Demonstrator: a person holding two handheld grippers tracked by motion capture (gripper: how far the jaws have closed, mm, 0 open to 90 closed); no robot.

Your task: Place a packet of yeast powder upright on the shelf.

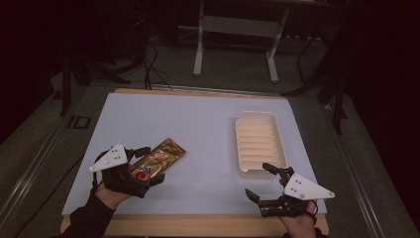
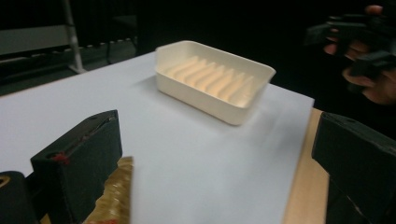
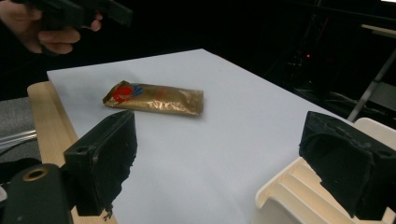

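A golden snack packet (image 1: 162,156) with a red mark lies flat on the white table sheet, left of centre. My left gripper (image 1: 151,164) is open at the packet's near end, its jaws wide apart. In the left gripper view the packet's crimped end (image 2: 116,191) lies beside the left jaw. The right gripper view shows the whole packet (image 3: 154,99) resting on the sheet, with the left gripper (image 3: 79,11) behind it. My right gripper (image 1: 256,179) is open and holds nothing, just in front of the near end of a cream ribbed tray (image 1: 255,116).
The tray (image 2: 210,100) is empty and stands on the right half of the sheet (image 1: 198,124). A wooden table edge (image 1: 198,225) runs along the front. Dark floor, cables and a white table frame (image 1: 199,44) lie beyond the far edge.
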